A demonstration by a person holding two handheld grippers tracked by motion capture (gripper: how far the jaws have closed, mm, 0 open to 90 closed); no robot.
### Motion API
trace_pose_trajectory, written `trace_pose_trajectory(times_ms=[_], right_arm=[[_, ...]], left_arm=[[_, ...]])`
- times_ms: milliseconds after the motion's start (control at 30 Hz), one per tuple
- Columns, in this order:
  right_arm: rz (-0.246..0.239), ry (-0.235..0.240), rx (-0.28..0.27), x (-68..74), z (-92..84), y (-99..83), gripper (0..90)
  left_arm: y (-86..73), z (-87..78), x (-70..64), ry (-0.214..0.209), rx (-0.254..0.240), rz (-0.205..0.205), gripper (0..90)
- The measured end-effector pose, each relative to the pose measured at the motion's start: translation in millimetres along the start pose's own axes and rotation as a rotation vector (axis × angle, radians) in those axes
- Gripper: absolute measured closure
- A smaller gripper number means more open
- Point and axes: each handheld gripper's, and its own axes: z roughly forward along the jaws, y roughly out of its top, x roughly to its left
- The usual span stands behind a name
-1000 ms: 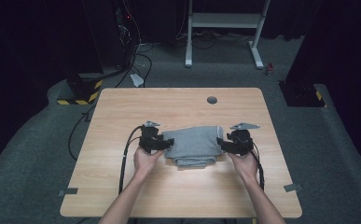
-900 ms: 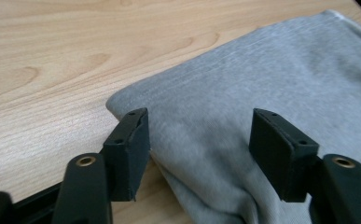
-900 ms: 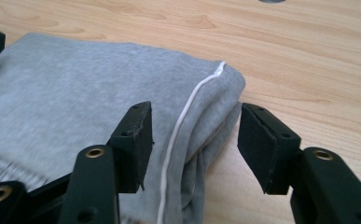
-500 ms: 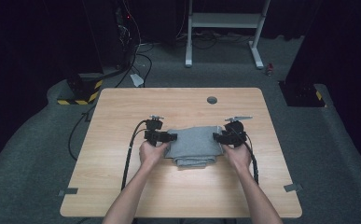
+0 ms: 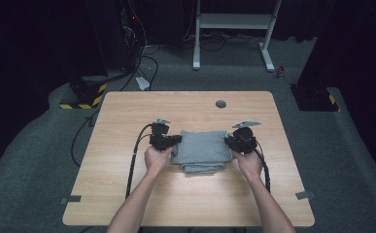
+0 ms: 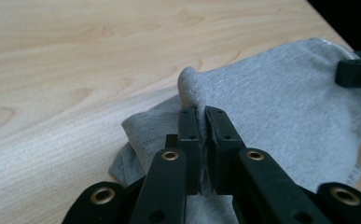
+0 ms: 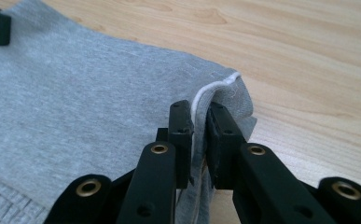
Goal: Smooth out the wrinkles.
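Note:
A folded grey cloth (image 5: pixel 202 149) lies at the middle of the wooden table (image 5: pixel 127 194). My left gripper (image 5: pixel 176 141) has just been closing and is shut on the cloth's left edge; in the left gripper view its jaws pinch a raised fold of grey cloth (image 6: pixel 281 98) at the left gripper (image 6: pixel 201 114). My right gripper (image 5: pixel 228 141) has also just been closing and is shut on the cloth's right edge. In the right gripper view the right gripper (image 7: pixel 197 112) squeezes a white-seamed corner of the cloth (image 7: pixel 75 102).
A small dark round grommet (image 5: pixel 220 104) sits in the table near its far edge. Black cables (image 5: pixel 133 160) trail from both grippers toward the person. Beyond the table stand a white metal frame (image 5: pixel 234 22) and a yellow-black striped block (image 5: pixel 81 103) on the carpet.
Both grippers moved inward onto the cloth's left and right edges, and their jaws closed on the fabric. The cloth's edges are now pinched up slightly.

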Motion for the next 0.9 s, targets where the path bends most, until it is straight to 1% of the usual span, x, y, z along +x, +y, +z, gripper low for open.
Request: trace_pose_trajectory(times_ms=[67,133,200,267,400,467,500,533,600,633,667,767,900], right_arm=[[-0.008,0.001,-0.019,1.9,-3.8,0.2,81.4],[-0.013,0.003,-0.032,3.9,-7.9,0.0,81.4],[-0.023,0.006,-0.047,5.6,-12.4,-1.1,81.3],[-0.048,0.006,-0.066,7.9,-17.6,-3.5,81.2],[-0.071,0.017,-0.111,13.8,-29.7,-12.5,81.1],[-0.083,0.028,-0.125,16.8,-34.6,-18.7,80.9],[-0.090,0.029,-0.131,18.3,-36.4,-21.9,80.8],[-0.092,0.034,-0.134,19.7,-38.2,-25.2,80.7],[-0.102,0.043,-0.143,21.8,-41.4,-32.0,80.6],[-0.110,0.042,-0.140,22.9,-42.9,-36.6,80.6],[-0.114,0.043,-0.140,23.5,-43.7,-39.5,80.5],[-0.118,0.049,-0.140,25.0,-46.4,-51.8,80.3],[-0.138,0.045,-0.113,28.6,-45.3,-70.3,79.9]], left_arm=[[0.8,-4.8,-2.0,-0.008,-0.016,0.019,85.1],[1.0,-9.6,-4.6,-0.016,-0.035,0.028,85.1],[1.0,-15.0,-6.6,-0.023,-0.047,0.053,85.2],[0.8,-20.4,-10.3,-0.029,-0.063,0.074,85.1],[-1.4,-30.3,-20.2,-0.059,-0.080,0.124,85.0],[-3.3,-33.2,-23.9,-0.057,-0.067,0.163,84.8],[-4.8,-34.3,-24.7,-0.060,-0.063,0.170,84.8],[-6.8,-35.5,-25.5,-0.069,-0.063,0.166,84.7],[-13.1,-38.2,-27.0,-0.081,-0.061,0.177,84.6],[-15.6,-39.1,-28.0,-0.084,-0.059,0.179,84.5],[-19.6,-40.9,-29.4,-0.086,-0.053,0.196,84.5],[-29.9,-44.3,-32.7,-0.100,-0.040,0.216,84.1],[-45.0,-45.6,-36.5,-0.109,-0.016,0.239,83.7]])
